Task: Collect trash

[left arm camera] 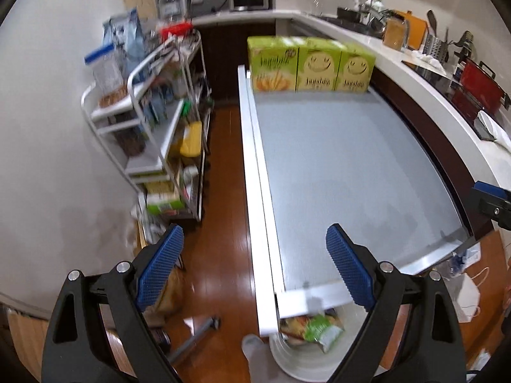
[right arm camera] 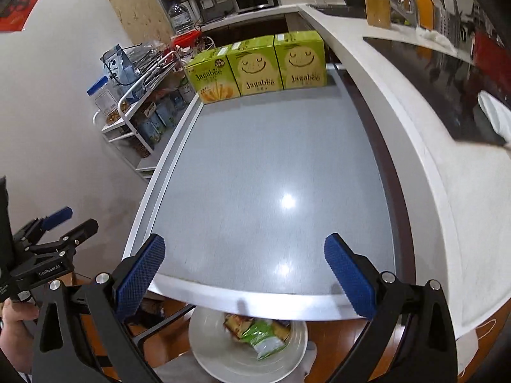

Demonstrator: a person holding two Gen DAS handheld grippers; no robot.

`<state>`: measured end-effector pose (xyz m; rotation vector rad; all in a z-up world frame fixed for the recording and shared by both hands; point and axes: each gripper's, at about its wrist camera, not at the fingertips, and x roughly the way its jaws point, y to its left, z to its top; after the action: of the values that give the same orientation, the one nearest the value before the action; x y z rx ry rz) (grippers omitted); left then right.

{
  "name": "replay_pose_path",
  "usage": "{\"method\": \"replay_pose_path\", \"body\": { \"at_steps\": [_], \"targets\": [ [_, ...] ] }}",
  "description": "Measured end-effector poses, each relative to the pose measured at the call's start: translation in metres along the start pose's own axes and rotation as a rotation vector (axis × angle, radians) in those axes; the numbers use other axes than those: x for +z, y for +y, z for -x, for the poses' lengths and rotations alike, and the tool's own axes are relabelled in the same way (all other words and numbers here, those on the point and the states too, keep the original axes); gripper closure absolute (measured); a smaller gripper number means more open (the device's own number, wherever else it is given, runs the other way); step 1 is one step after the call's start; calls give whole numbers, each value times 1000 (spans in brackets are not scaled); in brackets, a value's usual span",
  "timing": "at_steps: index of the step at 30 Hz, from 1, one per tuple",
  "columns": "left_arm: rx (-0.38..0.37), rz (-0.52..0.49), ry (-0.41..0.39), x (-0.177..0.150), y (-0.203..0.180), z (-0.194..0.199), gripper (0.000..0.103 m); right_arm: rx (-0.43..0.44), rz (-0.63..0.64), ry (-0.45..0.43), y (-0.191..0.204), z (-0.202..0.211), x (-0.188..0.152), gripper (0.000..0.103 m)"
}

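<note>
A round white bin (right arm camera: 204, 344) (left arm camera: 287, 357) stands on the floor under the near edge of the grey table (right arm camera: 271, 175) (left arm camera: 335, 146). Inside it lie crumpled snack wrappers (right arm camera: 265, 338) (left arm camera: 316, 328), green and orange. My left gripper (left arm camera: 255, 268) hangs open above the table's near left corner, nothing between its blue pads. My right gripper (right arm camera: 244, 271) is open too, over the table's near edge and above the bin, empty. The left gripper (right arm camera: 60, 226) also shows at the left of the right wrist view, held by a hand (right arm camera: 12, 319).
Three green Jagabee boxes (right arm camera: 258, 67) (left arm camera: 309, 63) line the table's far end. A white wire rack (left arm camera: 159, 127) crammed with food stands left of the table. A white counter (right arm camera: 431, 159) with kitchenware runs along the right. Wooden floor (left arm camera: 223, 223) lies between rack and table. A socked foot (left arm camera: 255, 354) stands by the bin.
</note>
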<state>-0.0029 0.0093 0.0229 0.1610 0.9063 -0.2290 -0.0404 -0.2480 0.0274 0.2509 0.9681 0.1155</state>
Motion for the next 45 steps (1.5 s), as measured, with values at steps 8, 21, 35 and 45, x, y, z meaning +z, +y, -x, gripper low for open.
{"method": "replay_pose_path", "body": {
  "at_steps": [8,21,35,45],
  "targets": [
    [2,28,-22,9,-5,-6,6,-66,-34,-47,-6,5,9,5],
    [-40,132,-19,-13,7,-34,5,-73,-104,-40,-31,-35,-25,5],
    [-11,132,53,-32,7,-55,5,-119,29,-36,-6,-55,-33,5],
    [16,136,22,-25,9,-49,5,-126,40,-58,-3,-51,-29,5]
  ]
}}
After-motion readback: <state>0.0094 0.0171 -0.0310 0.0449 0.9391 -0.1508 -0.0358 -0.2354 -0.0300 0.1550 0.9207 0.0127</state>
